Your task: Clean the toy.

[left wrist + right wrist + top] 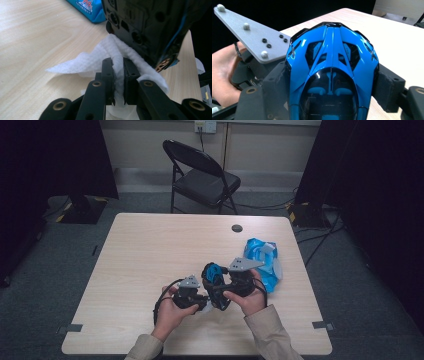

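Observation:
My right gripper [216, 279] is shut on a blue and black toy car [214, 271], and in the right gripper view its foam pads press both flanks of the car [332, 60]. My left gripper [118, 72] is shut on a white wet wipe [100, 57], which lies against the car's black underside [145, 22]. In the high view the left gripper [204, 303] sits just left of and below the car, over the table's near middle. The left gripper's grey plate [249, 32] and the hand [222, 70] holding it appear beside the car.
A blue pack of wipes [262, 262] lies on the wooden table [150, 250], right of the grippers and close to the right edge. A round cable hole [237, 228] sits at the far side. A black folding chair [202, 175] stands beyond the table.

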